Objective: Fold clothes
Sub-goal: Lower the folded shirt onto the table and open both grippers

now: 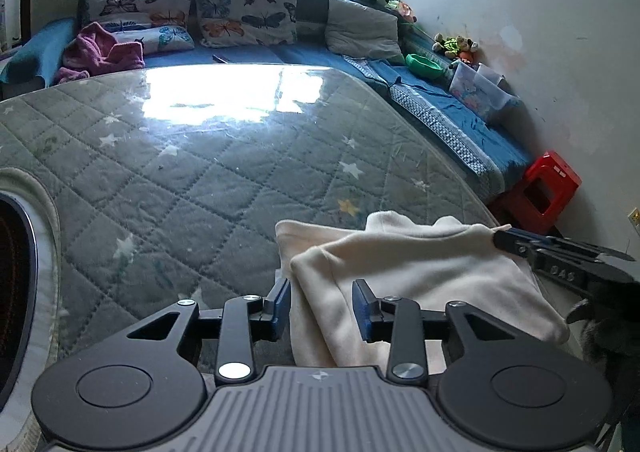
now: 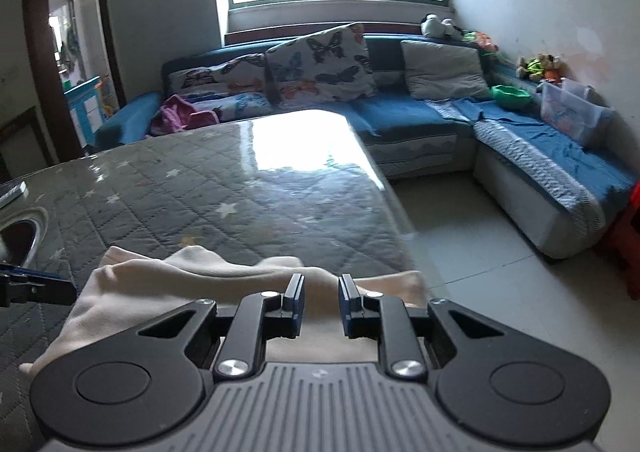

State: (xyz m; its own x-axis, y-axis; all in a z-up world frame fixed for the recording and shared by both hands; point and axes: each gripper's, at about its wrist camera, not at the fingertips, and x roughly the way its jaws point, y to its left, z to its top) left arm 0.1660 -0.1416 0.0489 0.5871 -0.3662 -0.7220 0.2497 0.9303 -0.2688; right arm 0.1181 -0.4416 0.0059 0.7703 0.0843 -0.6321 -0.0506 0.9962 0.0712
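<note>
A cream garment lies folded on the near right part of the quilted grey table. My left gripper is open, its blue pads on either side of the garment's left fold. The right gripper shows at the garment's far right corner. In the right wrist view the cream garment lies under and ahead of my right gripper, which is open just over the cloth. The left gripper's fingers show at the left edge.
A round dark opening with a pale rim sits at the table's left. A blue corner sofa with butterfly pillows, a pink cloth, a green bowl and a clear box wraps around. A red stool stands right.
</note>
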